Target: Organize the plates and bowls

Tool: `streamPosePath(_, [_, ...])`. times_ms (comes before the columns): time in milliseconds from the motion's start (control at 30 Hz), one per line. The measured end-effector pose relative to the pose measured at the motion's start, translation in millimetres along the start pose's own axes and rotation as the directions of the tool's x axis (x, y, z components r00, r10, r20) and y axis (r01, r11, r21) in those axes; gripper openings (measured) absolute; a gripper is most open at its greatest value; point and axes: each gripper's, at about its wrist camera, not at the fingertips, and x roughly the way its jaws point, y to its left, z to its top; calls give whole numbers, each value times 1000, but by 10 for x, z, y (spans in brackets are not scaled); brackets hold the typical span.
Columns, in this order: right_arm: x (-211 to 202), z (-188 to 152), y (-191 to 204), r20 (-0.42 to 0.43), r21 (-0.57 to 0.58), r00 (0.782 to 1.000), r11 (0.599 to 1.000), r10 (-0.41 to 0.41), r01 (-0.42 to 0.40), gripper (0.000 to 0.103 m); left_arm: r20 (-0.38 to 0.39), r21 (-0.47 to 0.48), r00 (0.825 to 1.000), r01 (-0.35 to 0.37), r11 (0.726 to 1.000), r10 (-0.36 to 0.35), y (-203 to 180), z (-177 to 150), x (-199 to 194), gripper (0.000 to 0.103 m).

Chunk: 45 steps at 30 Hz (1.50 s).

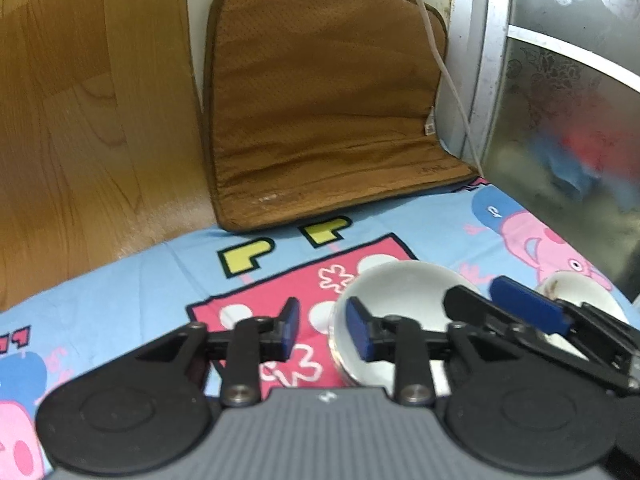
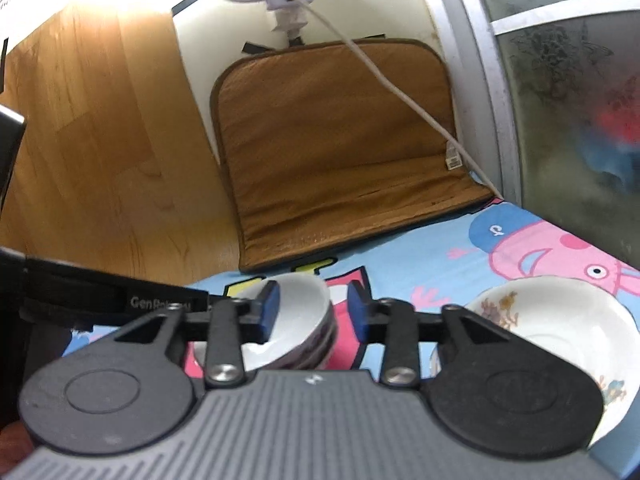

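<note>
A stack of white bowls (image 2: 298, 320) sits on the cartoon cloth; it also shows in the left wrist view (image 1: 404, 300). A white floral plate (image 2: 560, 320) lies to its right, and its edge shows in the left wrist view (image 1: 568, 284). My left gripper (image 1: 324, 330) is open and empty, its right finger at the bowl stack's left rim. My right gripper (image 2: 312, 312) is open, its jaws straddling the stack's right rim without closing on it. The right gripper's fingers (image 1: 524, 308) reach over the bowls in the left wrist view.
A brown cushion (image 1: 320, 120) leans against the wall at the back. A white cable (image 2: 400, 92) hangs across it. A wooden panel (image 1: 80, 120) stands on the left and a frosted glass door (image 1: 560, 120) on the right. The cartoon cloth (image 1: 120, 300) covers the surface.
</note>
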Motion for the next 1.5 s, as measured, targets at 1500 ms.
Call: streamPosePath(1500, [-21,566,-482,-180,90,976,990,123,-108,58,-16,-10,994,-108,994,108,214,-70,-148,72])
